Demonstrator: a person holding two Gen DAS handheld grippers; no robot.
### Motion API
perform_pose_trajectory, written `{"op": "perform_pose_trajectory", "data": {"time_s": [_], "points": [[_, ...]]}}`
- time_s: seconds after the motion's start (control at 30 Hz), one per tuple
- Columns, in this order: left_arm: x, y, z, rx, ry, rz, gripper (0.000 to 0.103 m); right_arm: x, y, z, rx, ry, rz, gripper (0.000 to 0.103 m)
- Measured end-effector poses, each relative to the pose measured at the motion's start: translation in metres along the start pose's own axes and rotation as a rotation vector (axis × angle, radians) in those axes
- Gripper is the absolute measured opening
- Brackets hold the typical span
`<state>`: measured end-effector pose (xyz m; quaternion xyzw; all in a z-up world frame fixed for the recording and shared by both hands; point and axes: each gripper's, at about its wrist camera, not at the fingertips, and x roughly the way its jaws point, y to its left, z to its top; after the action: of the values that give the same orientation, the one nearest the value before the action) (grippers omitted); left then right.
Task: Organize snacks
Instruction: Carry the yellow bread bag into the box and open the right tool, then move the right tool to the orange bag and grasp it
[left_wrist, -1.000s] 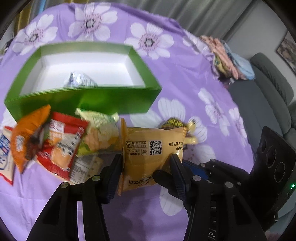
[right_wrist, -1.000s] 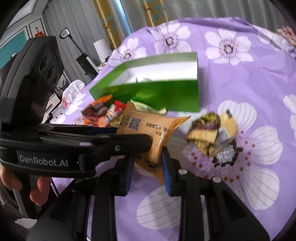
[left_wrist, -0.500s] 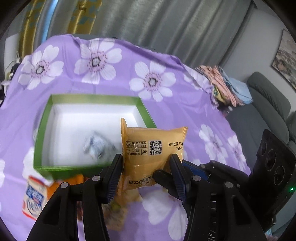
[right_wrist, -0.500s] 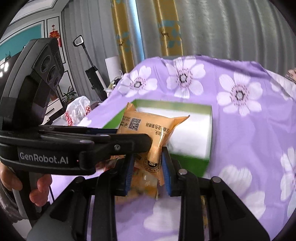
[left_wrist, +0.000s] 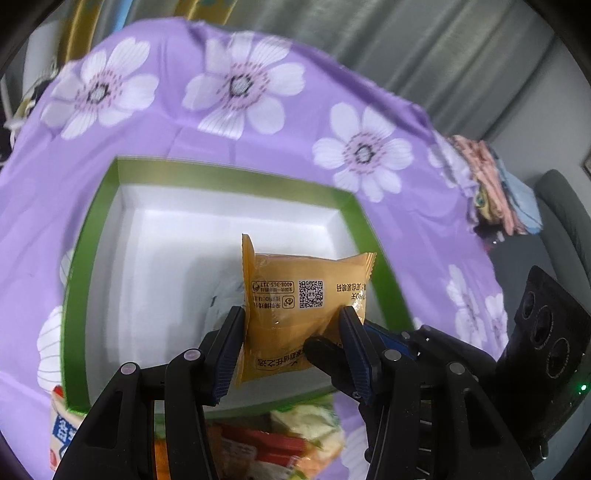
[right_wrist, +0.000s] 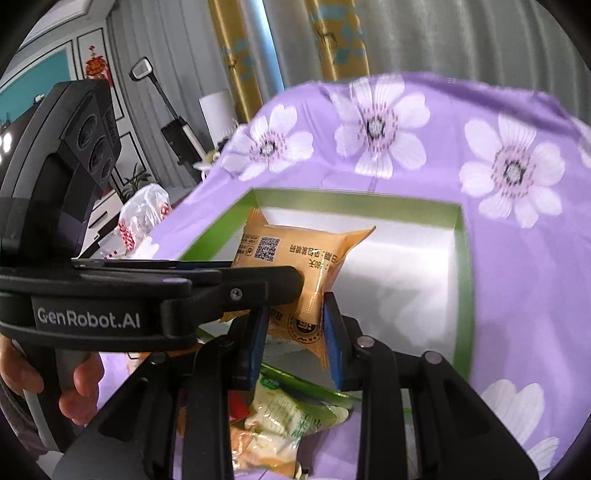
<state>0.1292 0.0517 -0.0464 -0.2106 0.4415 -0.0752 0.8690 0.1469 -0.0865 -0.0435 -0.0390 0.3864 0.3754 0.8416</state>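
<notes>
Two grippers, left (left_wrist: 291, 332) and right (right_wrist: 295, 343), are clamped on one orange packet (left_wrist: 306, 295) held over the green box (left_wrist: 88, 258); several snacks (right_wrist: 284, 417) are left outside, near its front wall

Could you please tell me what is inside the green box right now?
The green box shows a mostly bare white floor. The orange snack packet, held over it, hides part of the floor; a pale blurred shape shows beside the packet, too unclear to identify.
</notes>
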Motion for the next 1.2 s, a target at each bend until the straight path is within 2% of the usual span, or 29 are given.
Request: {"op": "perform_pose_trajectory", "data": {"time_s": [0.2,0.3,0.37,0.4,0.5,0.73,1.03,1.2], "points": [[0.010,0.004,0.000,-0.015,0.015,0.016,0.053,0.014,-0.003,-0.002,0.010,0.028,-0.008,0.034],[0.012,0.002,0.000,-0.006,0.011,0.045,0.053,0.017,-0.003,-0.001,0.006,0.037,-0.029,0.040],[0.010,0.000,0.000,0.003,0.009,0.059,0.053,0.016,-0.003,-0.001,0.005,0.036,-0.054,0.050],[0.008,0.000,0.001,0.006,0.007,0.063,0.057,0.014,-0.004,-0.001,0.008,0.031,-0.052,0.051],[-0.003,0.000,0.002,0.009,-0.015,0.082,0.081,0.001,-0.006,-0.002,0.015,-0.001,-0.061,0.057],[-0.042,0.002,-0.003,0.025,-0.073,0.108,0.082,-0.039,-0.011,-0.010,0.039,-0.054,-0.089,0.067],[-0.089,0.000,-0.027,0.021,-0.115,0.110,0.085,-0.085,-0.002,-0.037,0.063,-0.091,-0.096,0.075],[-0.113,0.007,-0.042,0.003,-0.127,0.120,0.085,-0.101,0.006,-0.052,0.071,-0.086,-0.094,0.075]]}}
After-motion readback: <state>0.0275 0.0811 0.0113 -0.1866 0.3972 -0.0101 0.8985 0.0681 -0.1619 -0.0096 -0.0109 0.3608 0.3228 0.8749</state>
